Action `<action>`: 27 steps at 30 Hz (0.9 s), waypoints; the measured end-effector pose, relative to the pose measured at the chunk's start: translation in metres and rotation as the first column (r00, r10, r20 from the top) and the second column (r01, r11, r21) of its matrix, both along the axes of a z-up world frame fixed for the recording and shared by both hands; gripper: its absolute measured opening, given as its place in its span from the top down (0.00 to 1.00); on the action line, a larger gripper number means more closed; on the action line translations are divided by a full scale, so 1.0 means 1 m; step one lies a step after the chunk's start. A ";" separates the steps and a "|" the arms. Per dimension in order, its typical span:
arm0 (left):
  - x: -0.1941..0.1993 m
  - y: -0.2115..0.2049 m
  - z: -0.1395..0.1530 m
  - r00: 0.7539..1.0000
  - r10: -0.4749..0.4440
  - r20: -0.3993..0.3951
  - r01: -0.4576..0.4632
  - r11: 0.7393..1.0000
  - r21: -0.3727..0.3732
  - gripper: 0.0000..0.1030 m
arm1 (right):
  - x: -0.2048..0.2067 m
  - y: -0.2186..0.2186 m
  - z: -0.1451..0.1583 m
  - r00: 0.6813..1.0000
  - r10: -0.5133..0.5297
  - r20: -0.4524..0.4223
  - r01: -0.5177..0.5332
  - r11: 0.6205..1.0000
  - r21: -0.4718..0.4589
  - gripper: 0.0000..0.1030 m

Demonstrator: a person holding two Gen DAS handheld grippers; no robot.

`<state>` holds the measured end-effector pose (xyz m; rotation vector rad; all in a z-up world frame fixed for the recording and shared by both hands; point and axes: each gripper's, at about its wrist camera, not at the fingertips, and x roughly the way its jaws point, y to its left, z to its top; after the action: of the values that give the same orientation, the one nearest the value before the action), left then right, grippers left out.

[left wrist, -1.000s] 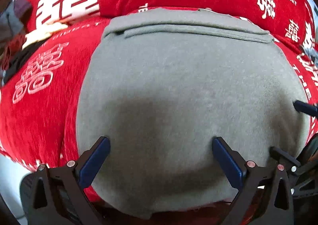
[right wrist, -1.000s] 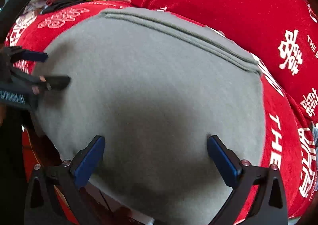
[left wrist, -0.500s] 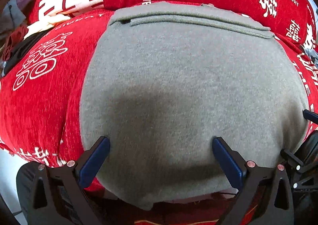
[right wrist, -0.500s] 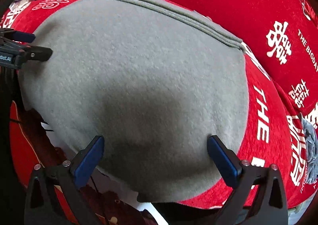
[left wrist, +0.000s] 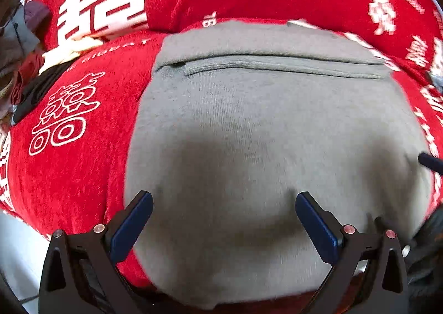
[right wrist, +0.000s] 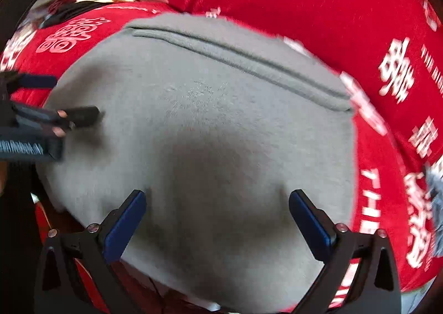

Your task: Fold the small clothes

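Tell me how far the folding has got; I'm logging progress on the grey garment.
Done: the grey garment lies flat on the red cover as a smooth rectangle, layered edges stacked at its far end. In hand: nothing; the left gripper and right gripper are both open above it. Left: possibly another fold, and the clothes pile at the far left.

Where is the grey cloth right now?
The grey cloth lies flat on the red cover, filling the middle of both wrist views, with the open left gripper and right gripper over its near edge.
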<state>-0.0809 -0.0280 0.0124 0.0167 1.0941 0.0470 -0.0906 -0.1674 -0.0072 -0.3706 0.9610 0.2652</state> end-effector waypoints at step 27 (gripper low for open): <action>-0.070 0.048 -0.040 0.966 -0.020 -0.258 -0.040 0.973 -0.225 0.85 | -0.072 -0.105 -0.031 0.957 -0.171 -0.235 0.205 0.970 0.130 0.84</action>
<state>-0.1504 0.0198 -0.0279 -0.1953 1.3560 -0.0750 -0.1630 -0.2721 -0.0379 -0.1064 1.1807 0.2073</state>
